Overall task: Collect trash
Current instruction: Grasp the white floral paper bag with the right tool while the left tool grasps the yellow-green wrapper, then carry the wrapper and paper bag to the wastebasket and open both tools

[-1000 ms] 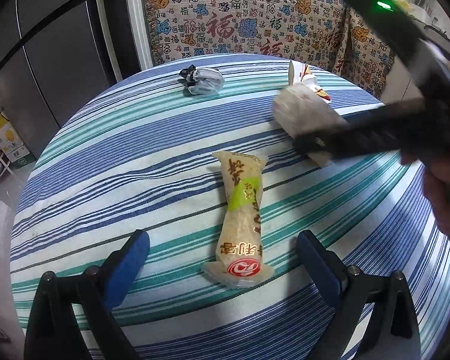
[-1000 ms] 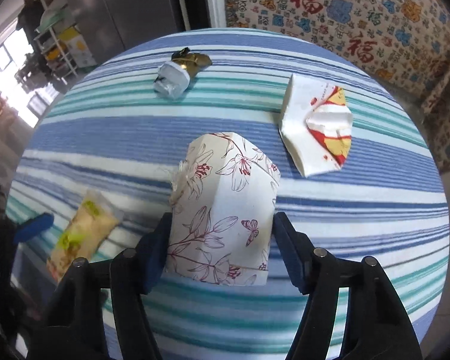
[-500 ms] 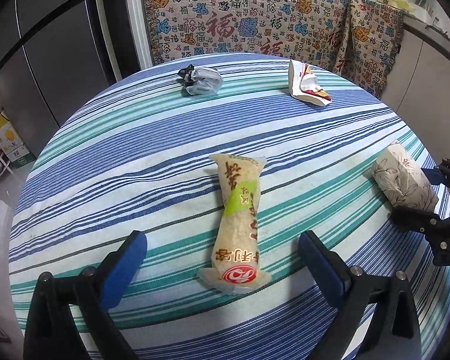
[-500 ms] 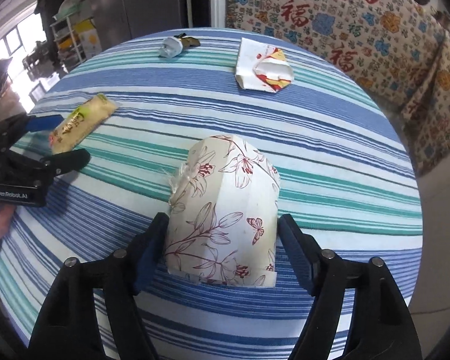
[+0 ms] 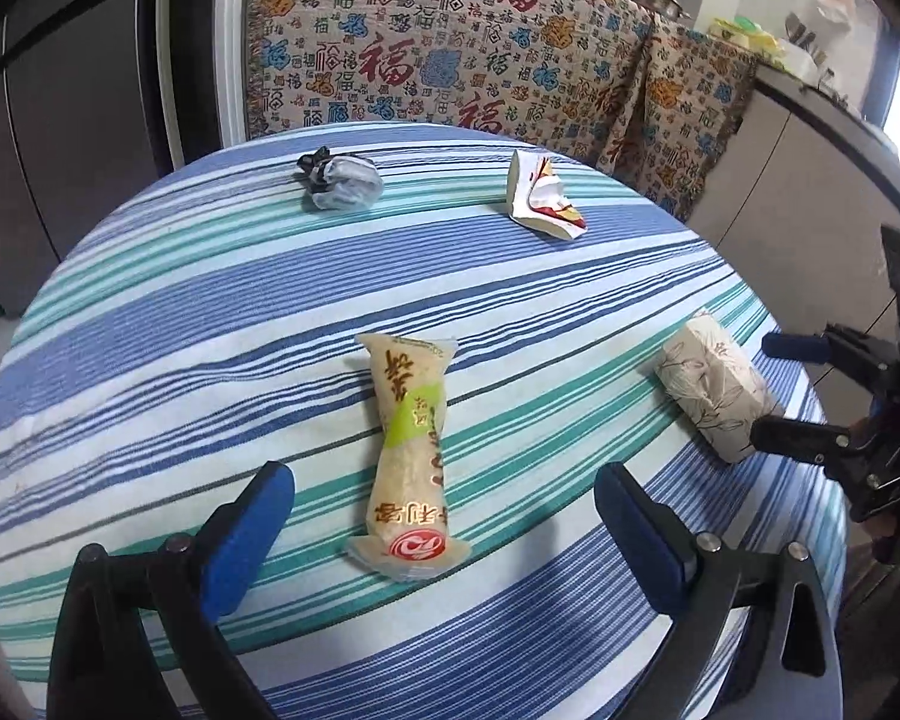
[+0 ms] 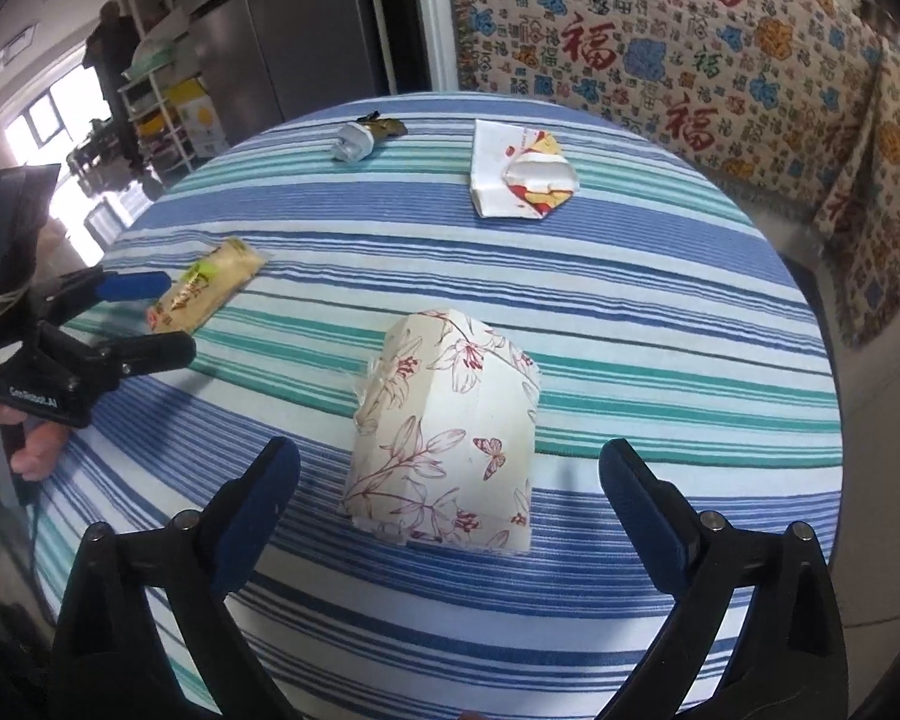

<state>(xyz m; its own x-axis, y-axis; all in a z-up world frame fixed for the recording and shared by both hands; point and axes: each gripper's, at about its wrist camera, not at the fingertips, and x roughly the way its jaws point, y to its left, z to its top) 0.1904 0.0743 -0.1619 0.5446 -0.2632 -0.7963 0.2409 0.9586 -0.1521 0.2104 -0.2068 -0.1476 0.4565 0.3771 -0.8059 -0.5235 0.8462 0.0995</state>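
The right tool [image 6: 450, 474] has just been opening; its jaws now stand wide, clear of the floral paper packet [image 6: 447, 432] between them on the striped bench [image 6: 660, 312]. The packet is released near the bench's edge, so that piece looks gathered. The left tool [image 5: 444, 516] gapes around the snack wrapper [image 5: 411, 450], likely the next pickup.

Patterned sofa throw [image 5: 450, 54] behind striped round table [image 5: 150, 300]; steel fridge [image 6: 306, 30] left.

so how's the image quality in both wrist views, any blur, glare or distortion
Left wrist view: sharp, strong fisheye bending of the striped table, window glare at the right edge. Right wrist view: the floral packet is crisp, the bright window at far left is blown out, and the corners are dark in both views.
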